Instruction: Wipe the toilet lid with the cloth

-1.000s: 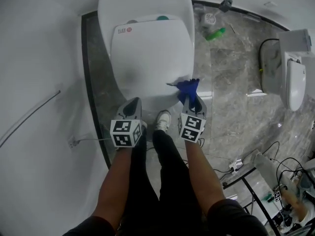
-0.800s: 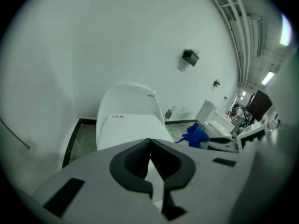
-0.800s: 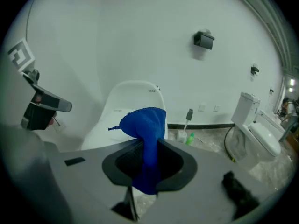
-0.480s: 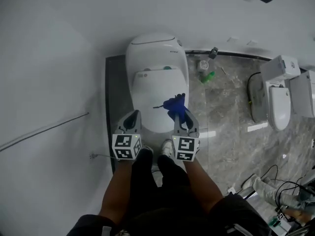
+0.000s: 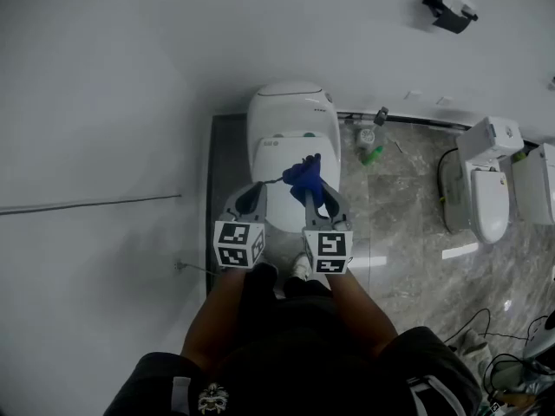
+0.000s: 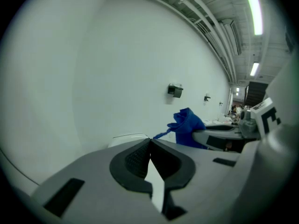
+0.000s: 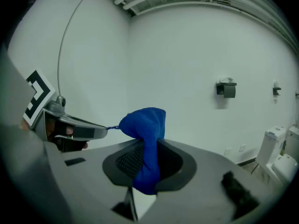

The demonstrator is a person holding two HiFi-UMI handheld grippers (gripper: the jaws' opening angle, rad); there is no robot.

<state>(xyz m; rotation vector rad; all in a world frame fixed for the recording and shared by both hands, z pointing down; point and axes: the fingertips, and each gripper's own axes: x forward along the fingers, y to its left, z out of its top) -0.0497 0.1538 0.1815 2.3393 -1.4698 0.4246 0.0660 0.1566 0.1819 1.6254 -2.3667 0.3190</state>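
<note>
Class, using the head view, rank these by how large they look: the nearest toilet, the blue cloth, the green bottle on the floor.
1. toilet
2. blue cloth, helped by being nearer the camera
3. green bottle

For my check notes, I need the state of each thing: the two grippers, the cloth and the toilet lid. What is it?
left gripper: shut, empty.
right gripper: shut on the cloth.
cloth: bunched up, in the air, clear of the lid.
toilet lid: closed, down.
</note>
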